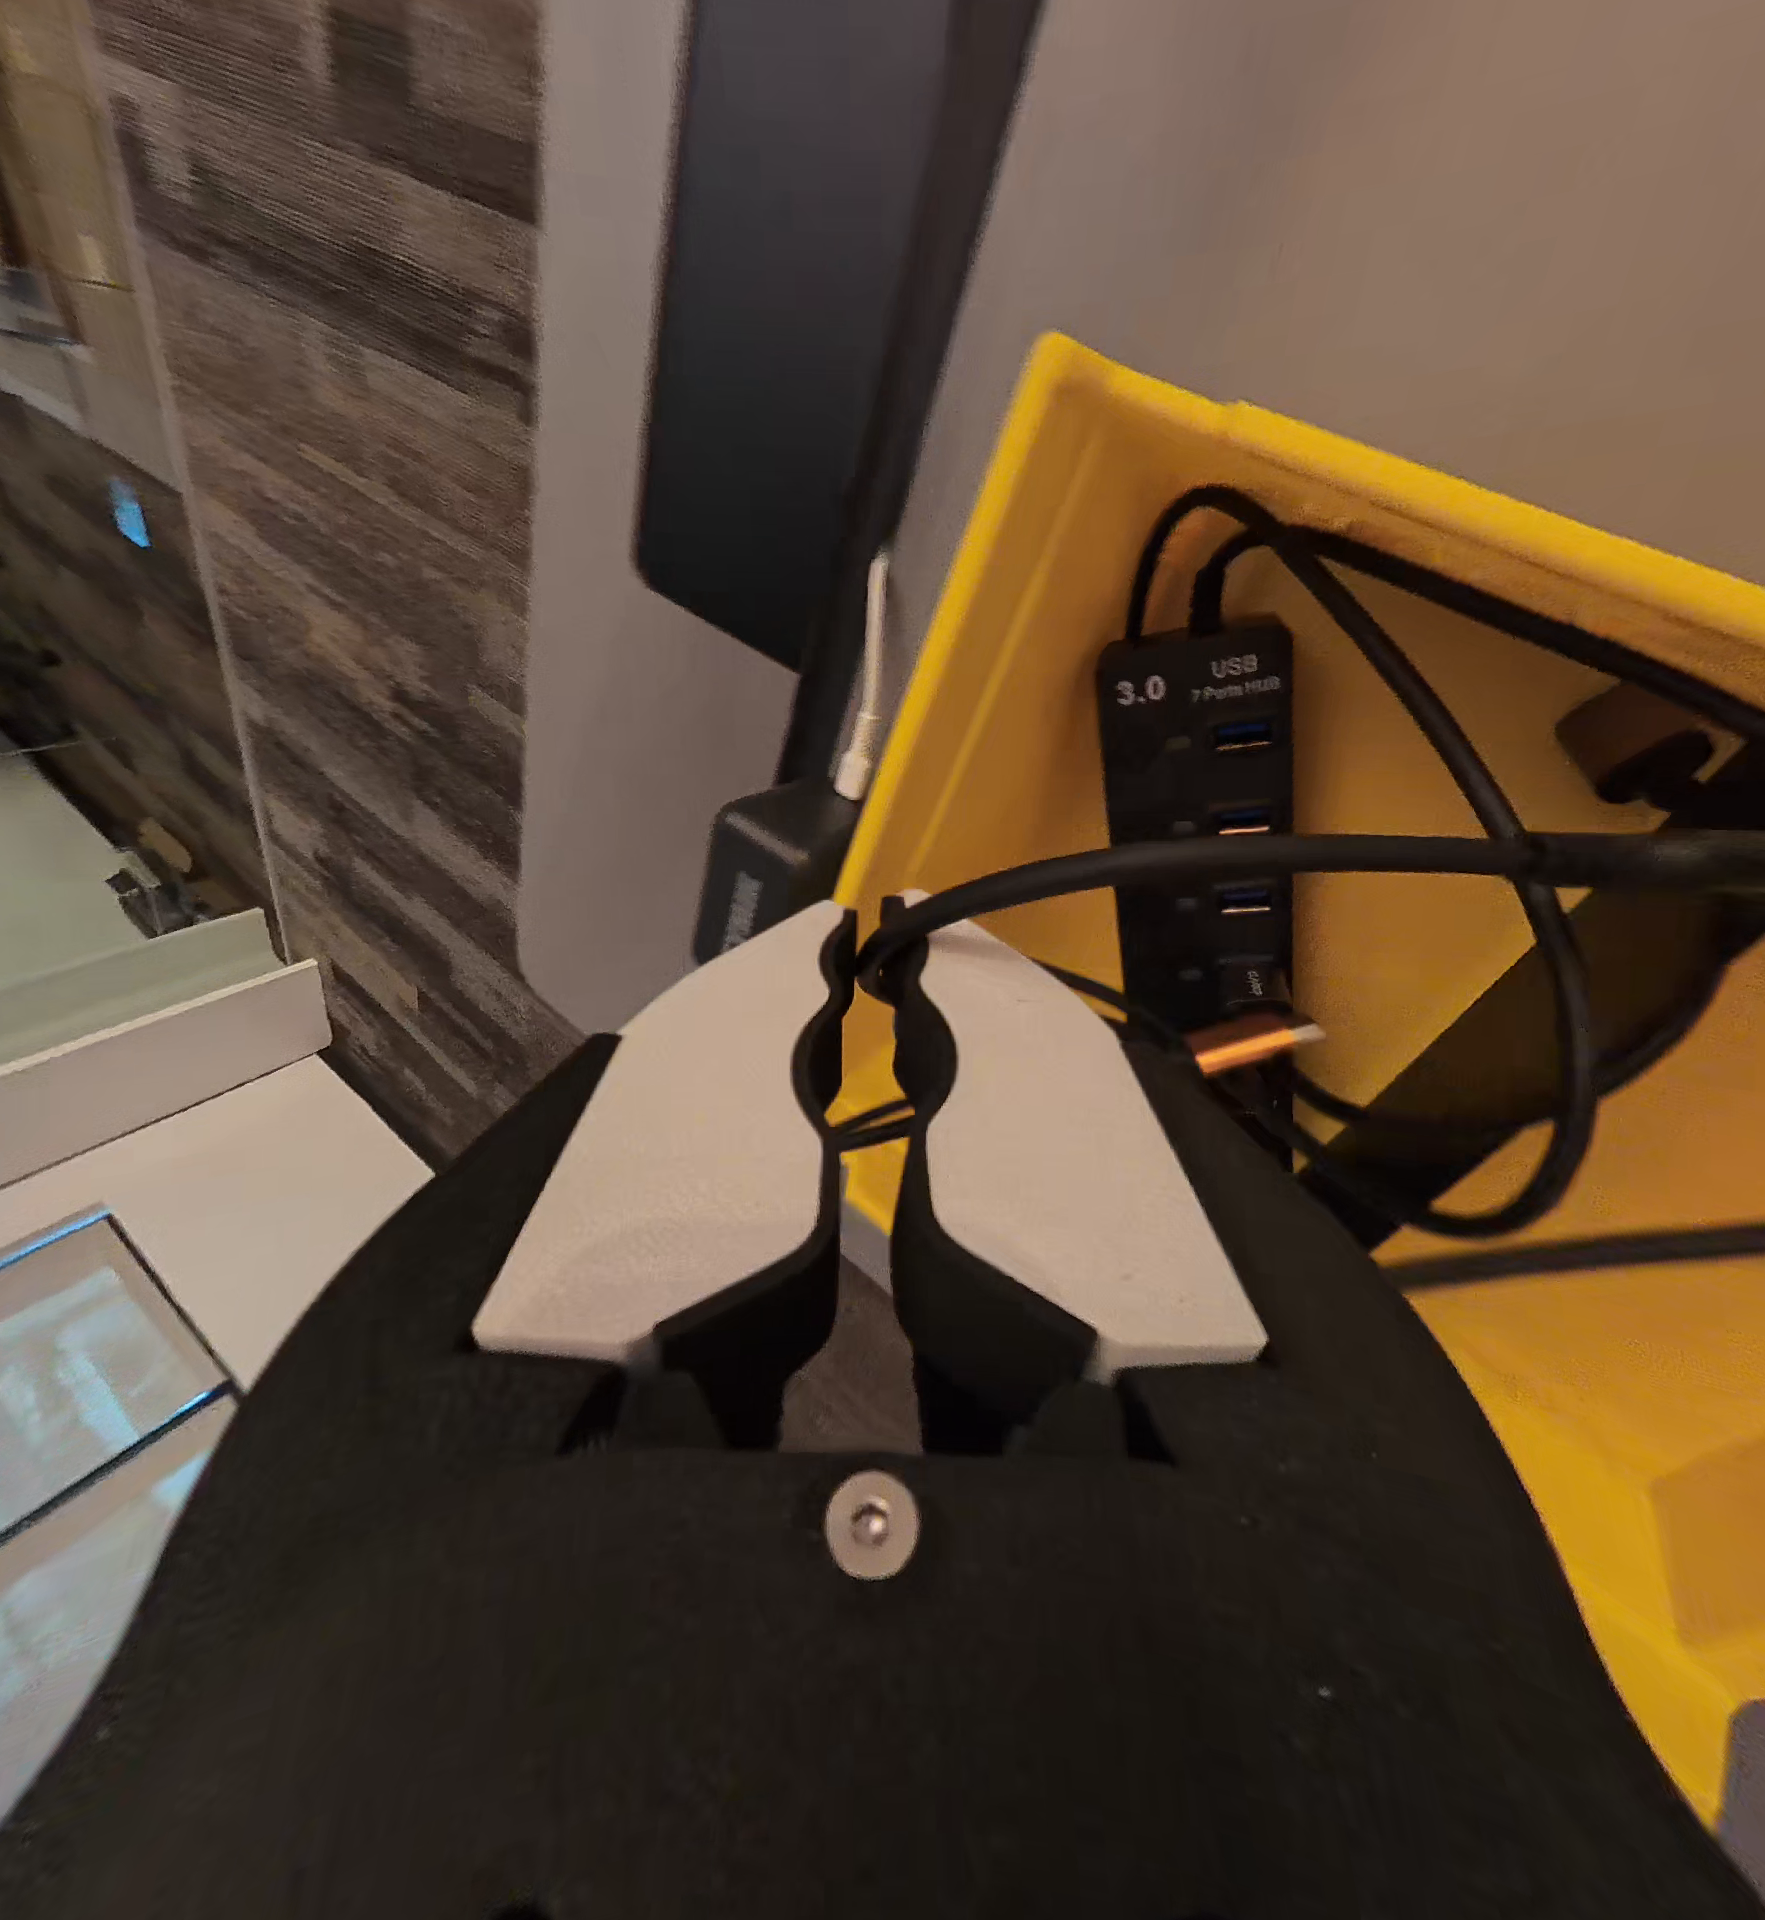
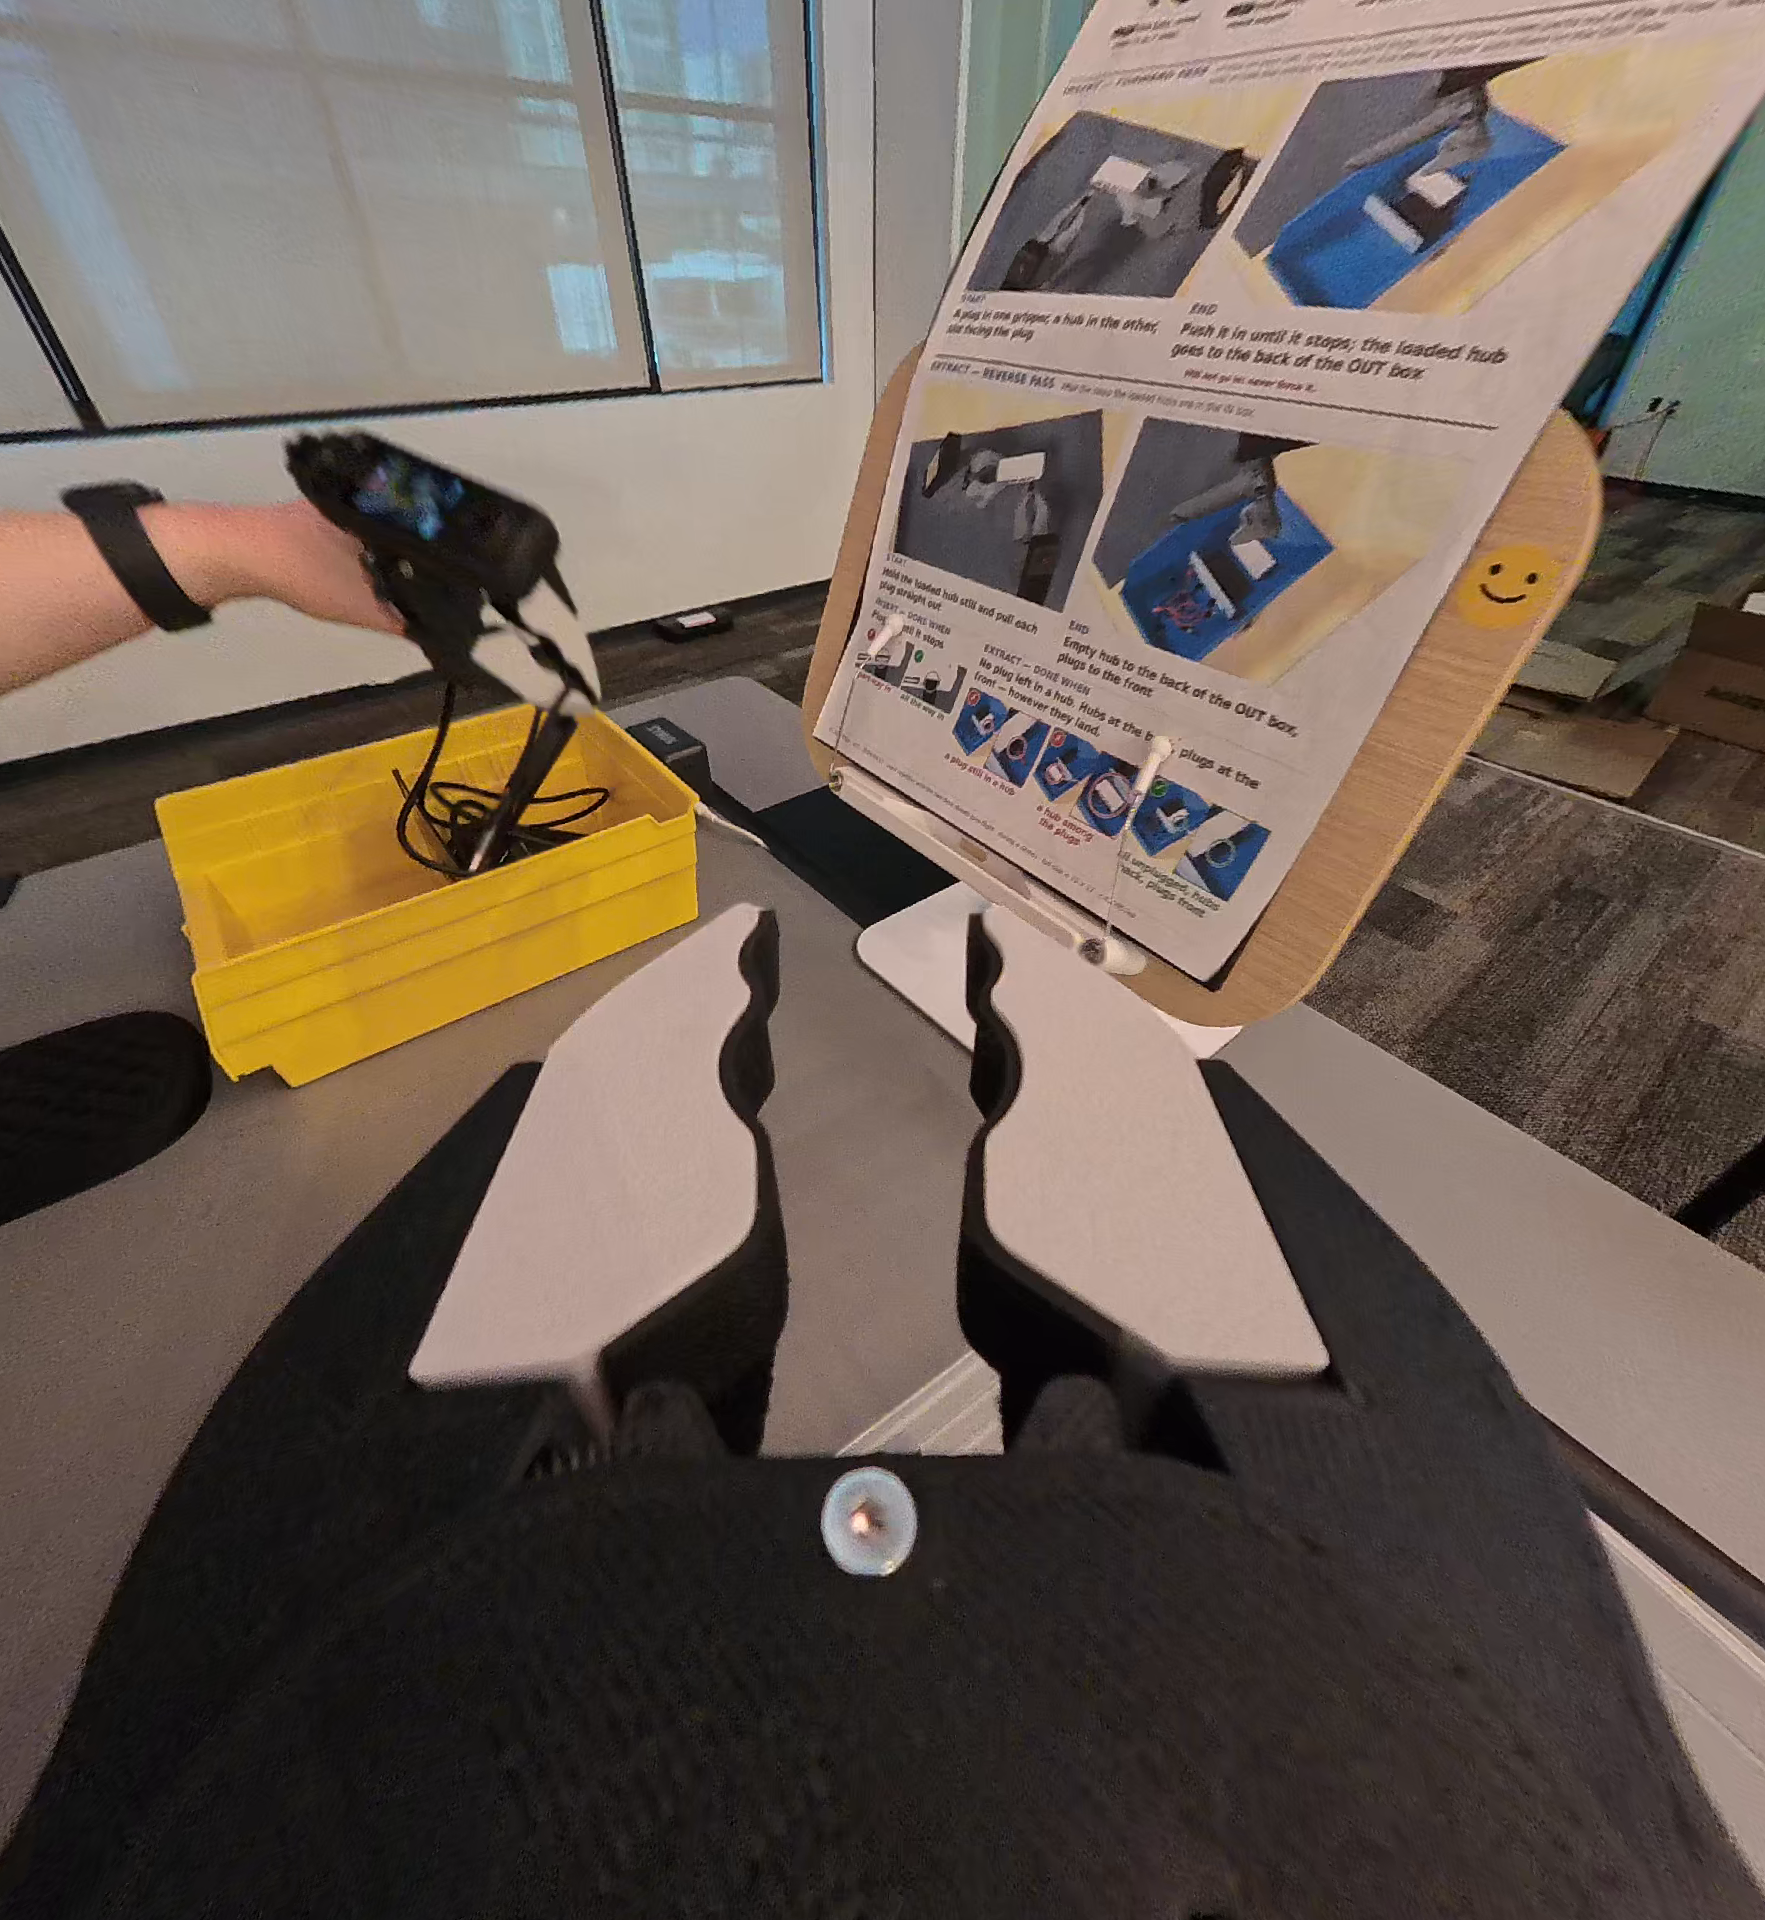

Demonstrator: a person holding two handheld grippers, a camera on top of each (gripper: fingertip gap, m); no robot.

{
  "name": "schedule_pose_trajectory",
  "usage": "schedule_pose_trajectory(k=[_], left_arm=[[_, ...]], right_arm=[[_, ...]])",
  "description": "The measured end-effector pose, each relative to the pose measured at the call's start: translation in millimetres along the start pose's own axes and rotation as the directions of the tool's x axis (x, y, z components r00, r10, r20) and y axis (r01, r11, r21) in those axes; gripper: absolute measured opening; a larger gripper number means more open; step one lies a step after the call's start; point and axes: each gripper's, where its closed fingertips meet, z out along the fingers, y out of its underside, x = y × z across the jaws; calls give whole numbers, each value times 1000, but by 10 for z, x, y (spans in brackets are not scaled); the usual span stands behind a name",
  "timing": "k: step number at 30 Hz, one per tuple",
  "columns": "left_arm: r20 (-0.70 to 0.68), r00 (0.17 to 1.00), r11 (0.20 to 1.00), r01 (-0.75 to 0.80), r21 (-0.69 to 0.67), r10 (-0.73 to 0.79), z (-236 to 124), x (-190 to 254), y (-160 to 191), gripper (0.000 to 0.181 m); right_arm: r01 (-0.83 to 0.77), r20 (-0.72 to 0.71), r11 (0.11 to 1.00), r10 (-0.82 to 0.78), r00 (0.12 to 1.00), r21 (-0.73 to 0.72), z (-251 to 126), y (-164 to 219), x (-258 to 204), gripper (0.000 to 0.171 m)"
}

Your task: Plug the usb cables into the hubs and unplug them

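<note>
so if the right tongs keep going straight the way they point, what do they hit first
Probably the white base of the document stand, dead ahead on the grey table. The right tongs are open and empty with bare table before that base; depth is hard to judge.

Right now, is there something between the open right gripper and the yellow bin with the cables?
Nothing visible on the table blocks it. Bare grey table lies between the right gripper and the yellow bin. Above the bin, however, the left gripper hangs, shut on a black cable, so the way in from above is occupied.
</note>
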Motion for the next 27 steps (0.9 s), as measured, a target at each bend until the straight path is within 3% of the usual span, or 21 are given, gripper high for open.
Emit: schedule_pose_trajectory(k=[6, 13, 21, 24, 27], left_arm=[[132, 958, 953, 225, 204, -254, -769, -486, -66, 4], [6, 863, 776, 452, 441, -506, -1611, -666, -482, 4], [11, 884, 802, 418, 427, -468, -2177, -70, -1225, 3], [31, 902, 825, 380, 418, -431, -2258, 214, -1489, 3], [57, 918, 837, 331, 435, -393, -2324, 449, -1718, 4]], right_arm=[[27, 74, 998, -22, 997, -65, 306, 127, -245, 35], [107, 169, 987, -87, 982, -117, 785, 312, -703, 35], [130, 278, 984, -160, 947, 124, 1177, 158, -1636, 41], [193, 176, 970, -217, 960, 145, 1269, 197, -1744, 48], [127, 107, 978, -146, 983, 167, 1284, 198, -1699, 48]])
